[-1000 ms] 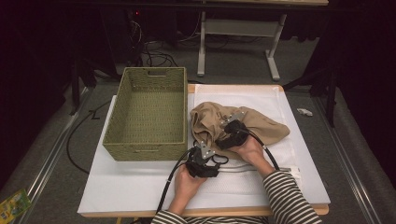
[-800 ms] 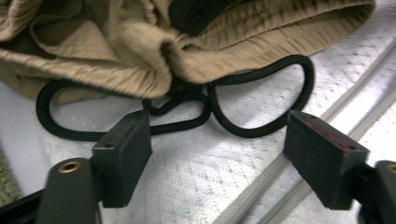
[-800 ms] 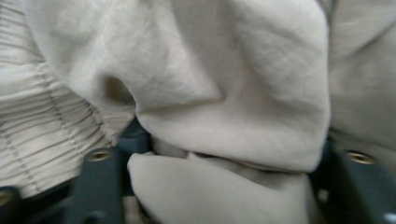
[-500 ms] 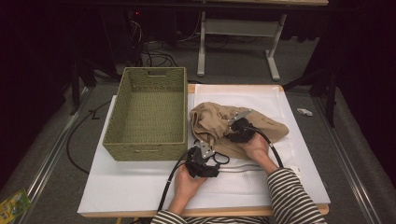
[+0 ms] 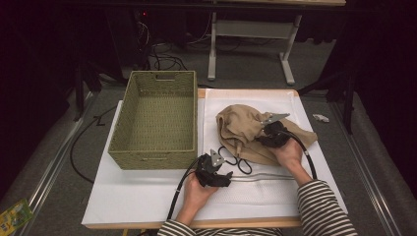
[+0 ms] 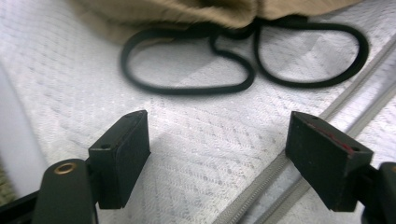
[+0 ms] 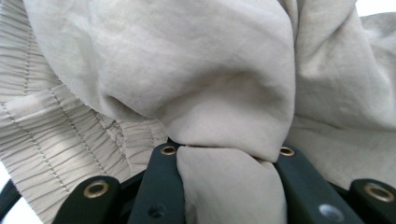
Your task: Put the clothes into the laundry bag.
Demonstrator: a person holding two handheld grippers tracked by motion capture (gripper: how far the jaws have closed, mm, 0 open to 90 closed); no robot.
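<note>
Since the earlier frame, the right gripper [image 5: 268, 132] has slid toward the far right across the tan garment [image 5: 246, 129], and its jaws have just been closing; in the right gripper view a fold of that fabric [image 7: 224, 186] is pinched between them, so they grasp the cloth. Nearest the person, the left hand [image 5: 196, 194] holds the left gripper [image 5: 216, 164] low over the white mat [image 5: 246, 196], its 2 jaws released and standing apart with bare mat between them. Just beyond them lies the black drawstring [image 6: 243, 70] in 2 loops, running from the garment's near edge. The garment sits bunched on the mat at the right of the worktop [image 5: 128, 206]. A woven basket [image 5: 157, 120] stands to the left, near it.
</note>
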